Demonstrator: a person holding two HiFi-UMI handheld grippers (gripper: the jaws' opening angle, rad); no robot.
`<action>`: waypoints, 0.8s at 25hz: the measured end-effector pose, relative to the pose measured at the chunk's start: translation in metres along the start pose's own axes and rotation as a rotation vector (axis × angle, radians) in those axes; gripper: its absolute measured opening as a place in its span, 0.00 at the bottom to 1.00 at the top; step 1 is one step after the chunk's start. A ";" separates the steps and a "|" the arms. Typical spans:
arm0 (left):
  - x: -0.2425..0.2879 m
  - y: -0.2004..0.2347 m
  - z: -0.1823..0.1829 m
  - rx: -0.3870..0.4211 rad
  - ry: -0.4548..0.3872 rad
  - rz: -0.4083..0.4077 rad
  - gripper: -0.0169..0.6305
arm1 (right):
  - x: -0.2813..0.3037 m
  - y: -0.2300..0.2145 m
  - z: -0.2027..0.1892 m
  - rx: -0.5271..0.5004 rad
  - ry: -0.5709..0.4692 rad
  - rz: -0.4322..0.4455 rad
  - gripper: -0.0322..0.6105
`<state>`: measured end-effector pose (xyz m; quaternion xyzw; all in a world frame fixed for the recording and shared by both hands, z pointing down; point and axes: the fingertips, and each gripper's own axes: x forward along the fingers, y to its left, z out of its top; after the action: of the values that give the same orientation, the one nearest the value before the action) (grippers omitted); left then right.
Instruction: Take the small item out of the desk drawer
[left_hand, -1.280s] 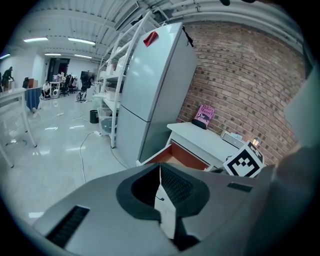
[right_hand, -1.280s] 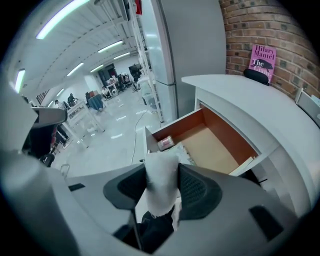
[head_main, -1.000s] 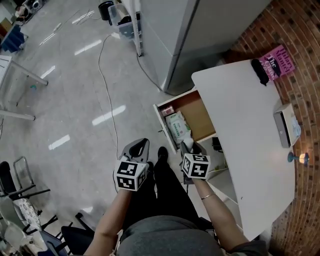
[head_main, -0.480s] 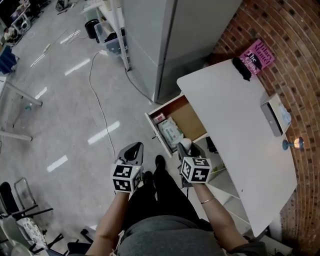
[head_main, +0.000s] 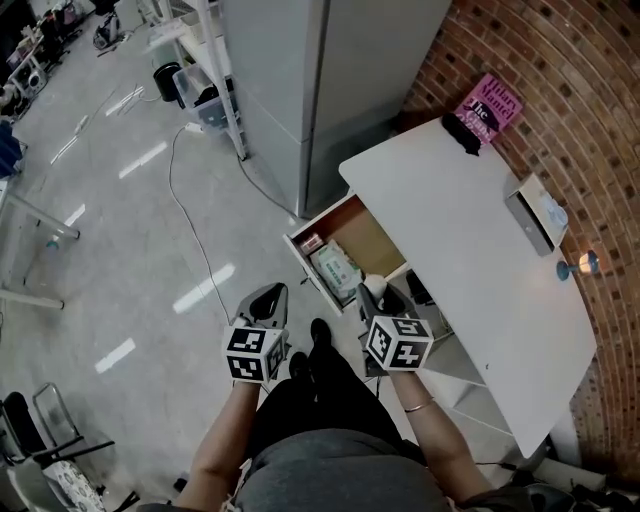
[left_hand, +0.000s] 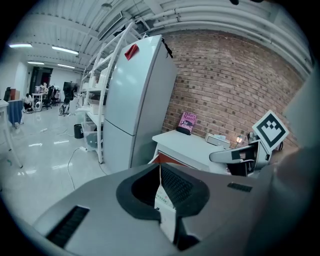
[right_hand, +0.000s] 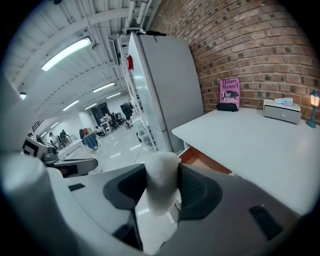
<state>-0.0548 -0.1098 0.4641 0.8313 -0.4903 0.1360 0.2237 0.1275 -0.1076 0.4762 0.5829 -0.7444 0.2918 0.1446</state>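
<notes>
While drawer (head_main: 368, 232) open, small item (right_hand: 159, 181) pinched between right gripper (right_hand: 161, 192) fingers (right_hand: 200, 191)

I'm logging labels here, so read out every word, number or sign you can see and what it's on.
"Hilary Mantel": pink book standing against the brick wall.
"The": same cover; the rest of the title is unclear.
Pack in the drawer: print too small to read.
</notes>
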 end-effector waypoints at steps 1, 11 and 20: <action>-0.001 -0.001 0.000 0.004 -0.001 -0.005 0.06 | -0.004 0.001 0.002 0.004 -0.010 0.000 0.34; -0.010 -0.005 0.006 0.026 -0.017 -0.032 0.06 | -0.034 0.007 0.026 0.019 -0.115 -0.012 0.34; -0.016 -0.007 0.011 0.046 -0.033 -0.045 0.06 | -0.054 0.010 0.035 0.026 -0.177 -0.028 0.34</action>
<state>-0.0562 -0.1001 0.4455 0.8492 -0.4720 0.1282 0.1994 0.1376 -0.0851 0.4160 0.6188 -0.7421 0.2467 0.0750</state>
